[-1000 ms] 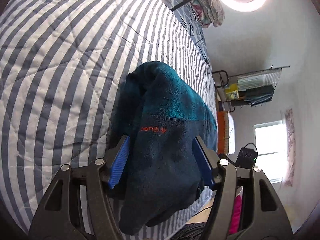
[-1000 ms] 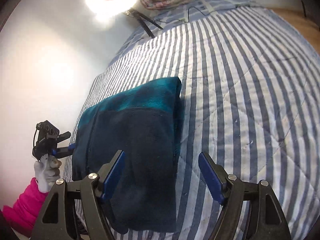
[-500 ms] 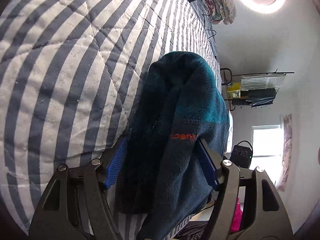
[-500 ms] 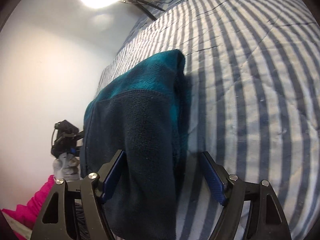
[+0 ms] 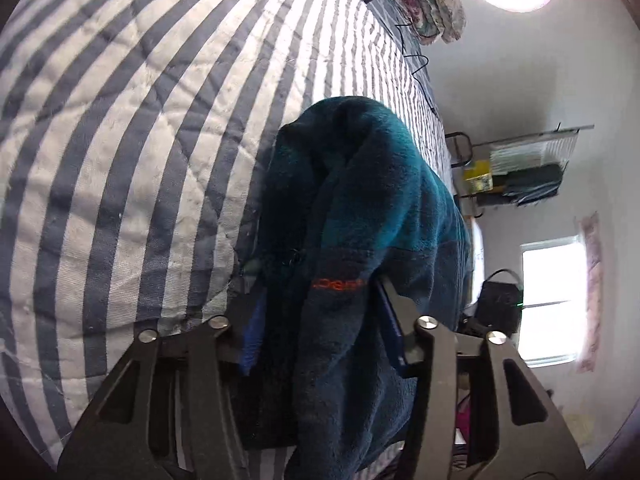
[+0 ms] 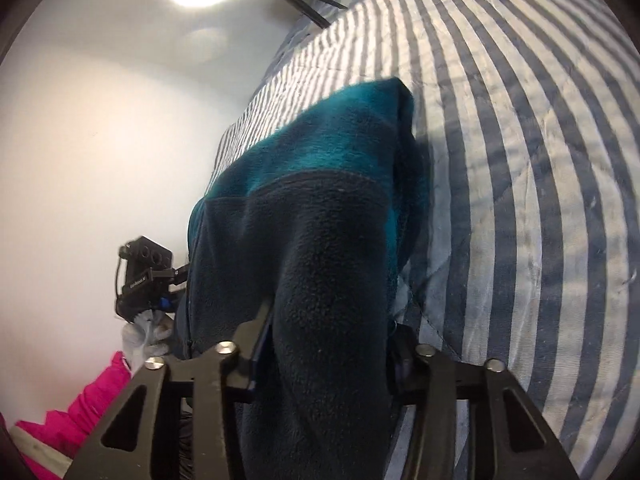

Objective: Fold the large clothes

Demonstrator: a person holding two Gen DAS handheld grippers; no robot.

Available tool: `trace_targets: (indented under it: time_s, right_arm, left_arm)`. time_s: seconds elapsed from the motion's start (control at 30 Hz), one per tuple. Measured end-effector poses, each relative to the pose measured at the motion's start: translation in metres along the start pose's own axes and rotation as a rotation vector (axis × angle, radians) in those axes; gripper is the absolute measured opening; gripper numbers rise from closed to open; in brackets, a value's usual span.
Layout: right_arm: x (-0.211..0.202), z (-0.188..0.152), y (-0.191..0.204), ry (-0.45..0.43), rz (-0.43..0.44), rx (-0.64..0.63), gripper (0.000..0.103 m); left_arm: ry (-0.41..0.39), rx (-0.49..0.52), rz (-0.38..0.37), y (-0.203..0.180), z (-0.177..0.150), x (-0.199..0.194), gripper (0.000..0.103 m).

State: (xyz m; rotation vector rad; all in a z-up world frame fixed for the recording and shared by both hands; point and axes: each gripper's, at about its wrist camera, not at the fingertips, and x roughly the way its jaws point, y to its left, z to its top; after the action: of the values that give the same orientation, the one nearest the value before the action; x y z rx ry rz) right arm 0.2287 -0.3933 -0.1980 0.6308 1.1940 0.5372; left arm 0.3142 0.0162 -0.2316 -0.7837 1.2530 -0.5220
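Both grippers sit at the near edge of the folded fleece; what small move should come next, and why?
Probably lift that edge and carry it toward the far end. The left gripper and right gripper have just been closing, pads now pinching the fleece, which lies on the striped quilt.

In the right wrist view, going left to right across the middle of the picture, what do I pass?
White wall → the other gripper, held in a gloved hand → teal and navy fleece, clamped between this gripper's fingers → striped quilt.
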Motion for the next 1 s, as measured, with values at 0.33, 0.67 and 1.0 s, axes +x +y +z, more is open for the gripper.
trace_targets:
  time_s: [0.33, 0.67, 1.0]
  right_arm:
    - [-0.004, 0.001, 0.058, -0.031, -0.172, -0.159, 0.033]
    - [-0.033, 0.004, 0.091, -0.089, -0.306, -0.28, 0.031]
    - [-0.088, 0.03, 0.066, -0.179, -0.424, -0.303, 0.03]
  left_arm:
    - [-0.057, 0.134, 0.079, -0.038, -0.007, -0.011, 0.032]
    - [-0.06, 0.236, 0.071, -0.089, -0.004, 0.003, 0.029]
    - [-0.024, 0.332, 0.02, -0.151, 0.029, 0.063, 0.029]
